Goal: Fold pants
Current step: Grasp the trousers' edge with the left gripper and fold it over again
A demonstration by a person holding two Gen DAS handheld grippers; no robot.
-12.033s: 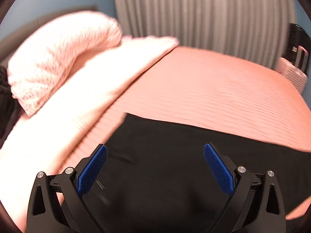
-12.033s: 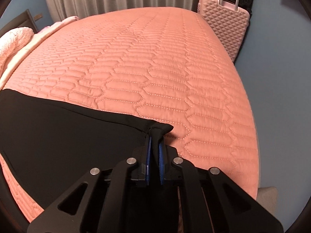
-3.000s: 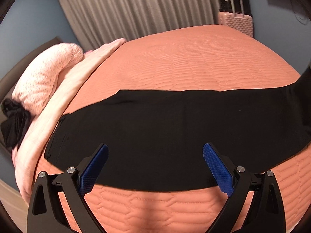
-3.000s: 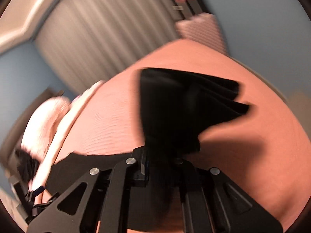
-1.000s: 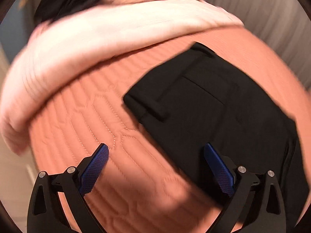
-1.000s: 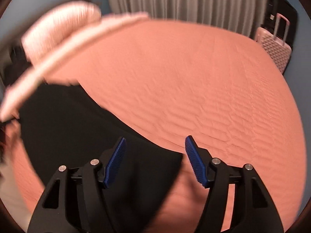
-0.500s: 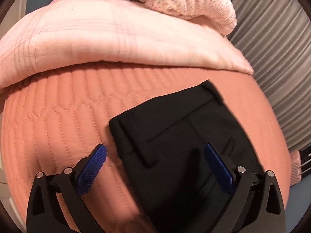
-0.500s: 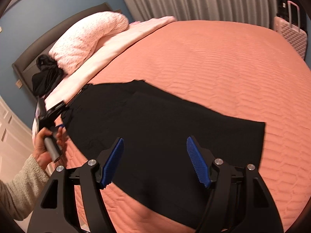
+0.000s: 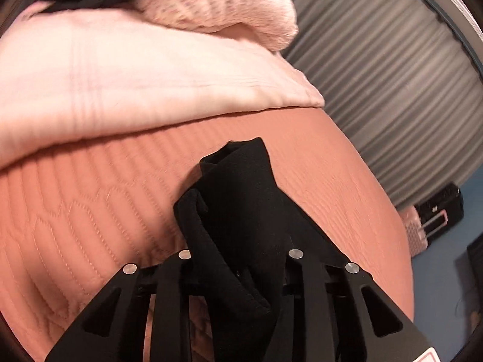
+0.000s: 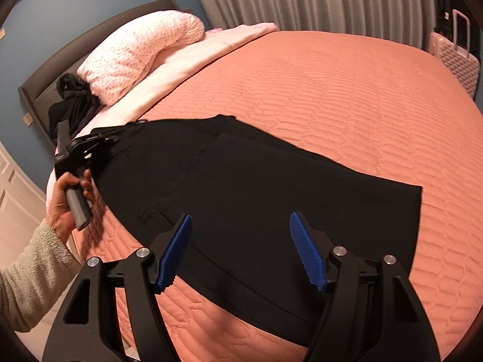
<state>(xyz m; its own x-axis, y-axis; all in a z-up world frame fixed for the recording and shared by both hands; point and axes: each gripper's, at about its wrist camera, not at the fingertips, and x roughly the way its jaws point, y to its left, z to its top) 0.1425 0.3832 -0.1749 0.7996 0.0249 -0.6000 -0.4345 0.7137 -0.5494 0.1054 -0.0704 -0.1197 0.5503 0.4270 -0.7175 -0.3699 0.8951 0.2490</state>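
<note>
Now | black folded pants (image 10: 256,187) lie flat on the salmon quilted bedspread (image 10: 347,90), long axis from waistband near the pale pink blanket (image 10: 181,69) toward lower right | left gripper (image 9: 238,274) jaws just closed, pinching a bunched waistband corner | right gripper (image 10: 241,250) spread wide above the cloth, holding nothing

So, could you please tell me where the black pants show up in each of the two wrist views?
Left wrist: the black pants rise bunched from the lower centre, pinched in the left gripper.
Right wrist: they lie flat across the middle, reaching behind the open right gripper.
Shared landmark: the pale pink blanket beyond the pants.
</note>
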